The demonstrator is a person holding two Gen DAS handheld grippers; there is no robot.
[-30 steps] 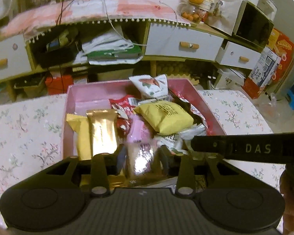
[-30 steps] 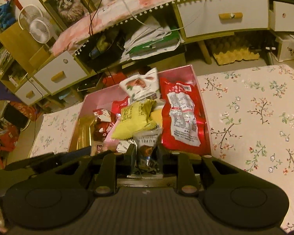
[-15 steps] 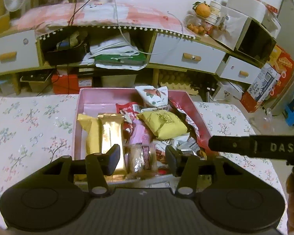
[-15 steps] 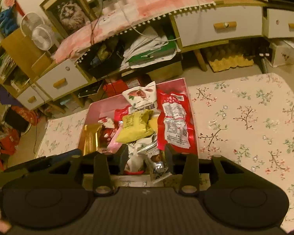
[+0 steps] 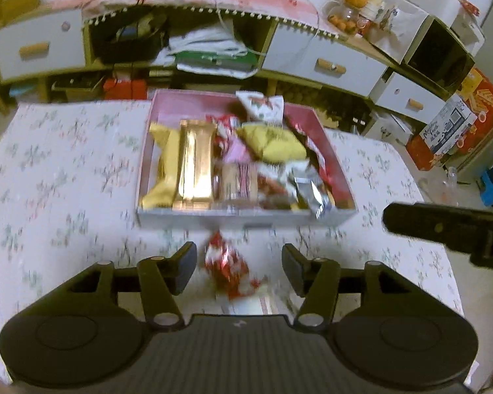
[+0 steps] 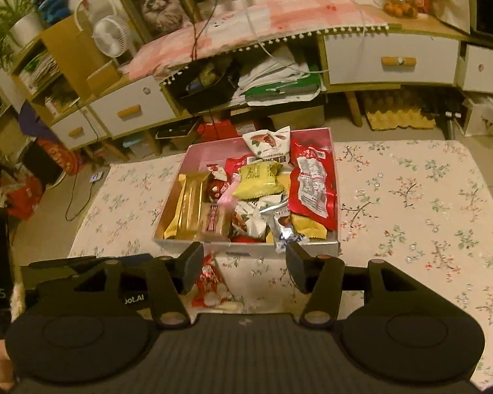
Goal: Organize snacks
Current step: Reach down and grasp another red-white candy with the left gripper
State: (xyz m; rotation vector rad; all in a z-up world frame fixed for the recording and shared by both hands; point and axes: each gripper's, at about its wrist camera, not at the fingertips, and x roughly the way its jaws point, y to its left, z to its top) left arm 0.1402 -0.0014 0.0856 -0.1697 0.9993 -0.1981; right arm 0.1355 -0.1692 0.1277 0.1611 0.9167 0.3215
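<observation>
Fingers (image 5: 185, 271) of both grippers are opening, holding nothing, because the snacks now lie packed in the pink box (image 5: 246, 213).

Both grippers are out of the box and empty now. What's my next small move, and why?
Probably lower the left gripper onto the red and white snack lying on the tablecloth just outside the pink box. It is the only snack outside the box, it sits between the opening fingers, and neither gripper holds anything.
</observation>
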